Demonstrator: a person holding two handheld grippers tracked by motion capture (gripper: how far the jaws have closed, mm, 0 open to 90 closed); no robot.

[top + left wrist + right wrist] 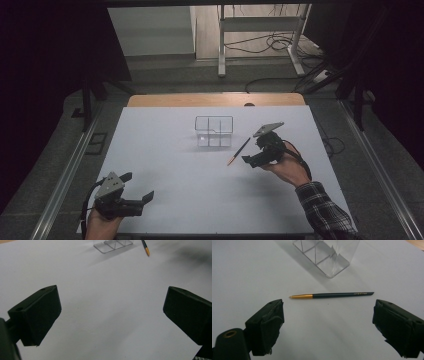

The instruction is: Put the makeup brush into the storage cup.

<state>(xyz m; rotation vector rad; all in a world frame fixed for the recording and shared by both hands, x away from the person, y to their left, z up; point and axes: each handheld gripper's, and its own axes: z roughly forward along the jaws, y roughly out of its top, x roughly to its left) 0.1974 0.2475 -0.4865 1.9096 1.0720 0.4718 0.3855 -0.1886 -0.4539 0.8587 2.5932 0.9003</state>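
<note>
A dark pen (239, 151) with a gold tip lies flat on the white table (190, 200), just right of a clear plastic divided box (214, 131). My right gripper (251, 151) hovers close beside the pen, jaws open and empty. In the right gripper view the pen (332, 295) lies crosswise just beyond the gripper (328, 308), with the box (327, 255) behind it. My left gripper (137, 186) rests near the front left corner, open and holding nothing. In the left gripper view the gripper (111, 293) faces bare table, with the box (113, 245) and the pen (145, 247) far off.
A wooden strip (215, 100) runs along the table's far edge. Beyond it on the floor stand a metal frame (260, 25) and loose cables (280, 45). Dark curtains flank both sides. A checked sleeve (325, 210) comes in at the bottom right.
</note>
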